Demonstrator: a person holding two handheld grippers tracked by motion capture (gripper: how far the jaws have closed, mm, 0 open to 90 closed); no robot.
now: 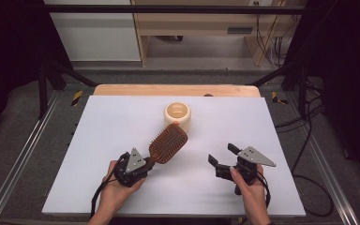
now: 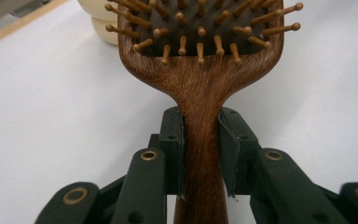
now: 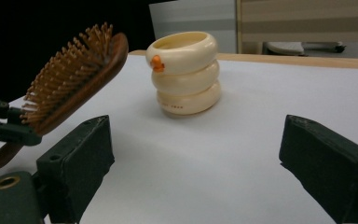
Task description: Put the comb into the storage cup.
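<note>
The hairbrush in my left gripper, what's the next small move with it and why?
Probably carry the hairbrush a little farther toward the cream ringed cup. The left gripper is clamped on its handle, the brush is lifted off the white table, and its head already points at the cup's open top. The right gripper waits open with nothing between its jaws.

One hairbrush (image 1: 168, 142), one cream cup (image 1: 177, 115)

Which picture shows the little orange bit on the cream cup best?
The right gripper view: the cream cup stands side-on, its orange bit facing the camera. The high view looks into its open top. The left gripper view catches its edge behind the hairbrush.
</note>
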